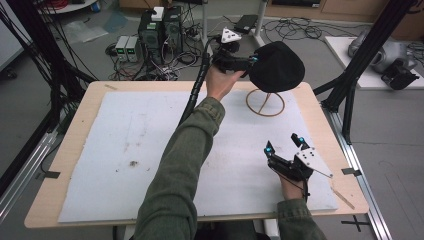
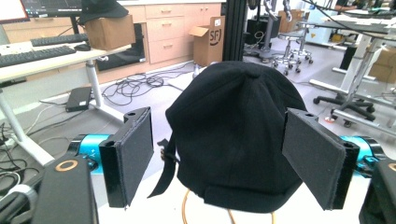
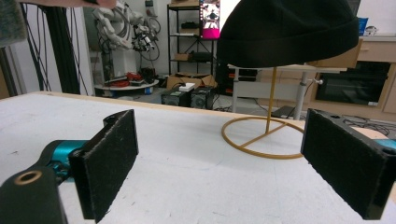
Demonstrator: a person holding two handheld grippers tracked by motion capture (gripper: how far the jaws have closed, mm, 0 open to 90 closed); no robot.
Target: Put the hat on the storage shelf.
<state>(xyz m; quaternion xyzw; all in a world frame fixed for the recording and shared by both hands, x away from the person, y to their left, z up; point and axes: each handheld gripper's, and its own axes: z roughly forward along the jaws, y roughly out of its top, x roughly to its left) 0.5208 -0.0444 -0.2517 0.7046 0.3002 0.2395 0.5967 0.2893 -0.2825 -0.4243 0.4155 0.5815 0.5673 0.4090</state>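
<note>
I am resting my right gripper (image 1: 284, 144) low over the near right part of the counter (image 1: 65, 165), its jaws spread wide apart with nothing between them, and my hand (image 1: 291, 187) is gripping it from behind. In the right gripper view the white sheet (image 3: 187, 163) covering the counter is lying bare in front of the pads (image 3: 112, 158), and beyond them the yellow wire stand (image 3: 266, 135) is sitting on the sheet with its ring base flat and its thin stem rising upright. The black cap (image 1: 276, 66) is sitting on top of that stand, toward the far right of the counter. I am reaching my left arm, in a green sleeve (image 1: 180, 165), across the sheet and holding my left gripper (image 1: 248, 60) up at the height of the cap, just beside its left side in the high view. In the left gripper view its jaws are standing open, one on each side of the cap (image 2: 233, 140), and I cannot tell whether either pad is touching the fabric. A small strap (image 2: 163, 172) is hanging down at the cap's lower edge. A thick black cable (image 1: 197, 90) is trailing from the left gripper back over the counter. Past the far edge, computer boxes (image 1: 160, 30) and loose cords are sitting on the floor.
</note>
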